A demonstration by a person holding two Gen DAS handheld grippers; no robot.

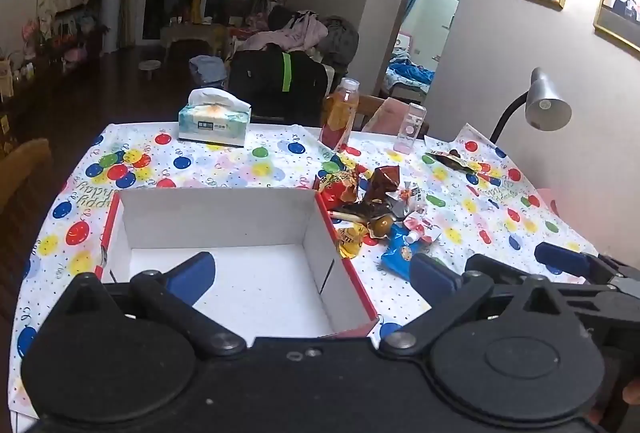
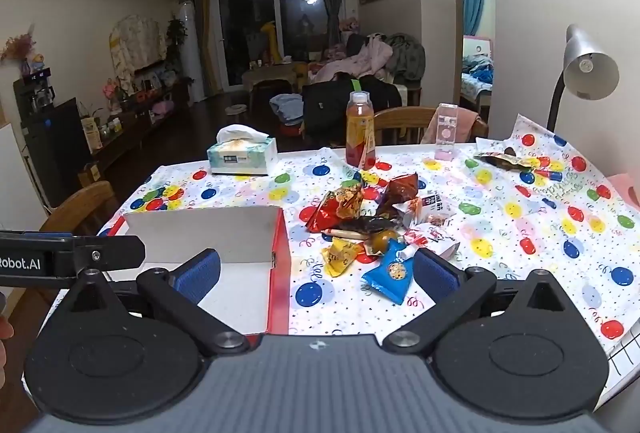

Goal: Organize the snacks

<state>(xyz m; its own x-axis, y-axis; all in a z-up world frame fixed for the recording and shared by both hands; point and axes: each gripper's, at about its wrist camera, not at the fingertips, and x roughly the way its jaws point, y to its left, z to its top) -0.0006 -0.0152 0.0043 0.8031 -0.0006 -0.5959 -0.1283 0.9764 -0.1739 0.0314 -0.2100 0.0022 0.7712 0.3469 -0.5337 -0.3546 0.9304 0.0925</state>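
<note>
Both grippers spread wide, holding nothing: left gripper (image 1: 316, 273) over box (image 1: 224, 217), right gripper (image 2: 316, 273) near snack pile (image 2: 376, 229) (blue packet (image 2: 388, 275) nearest).

A shallow white cardboard box (image 1: 224, 273) with red outer sides sat open and empty on the near left of the table. Just to its right lay a loose heap of snack packets (image 2: 376, 225): a red-and-orange bag (image 2: 338, 209) at the far left of the heap, a dark brown wrapper (image 2: 402, 189) behind, a yellow packet (image 2: 340, 257) and a blue cookie packet (image 2: 388, 275) nearest, with white wrappers (image 2: 434, 237) on the right. One dark packet (image 2: 504, 158) lay apart, far right.
</note>
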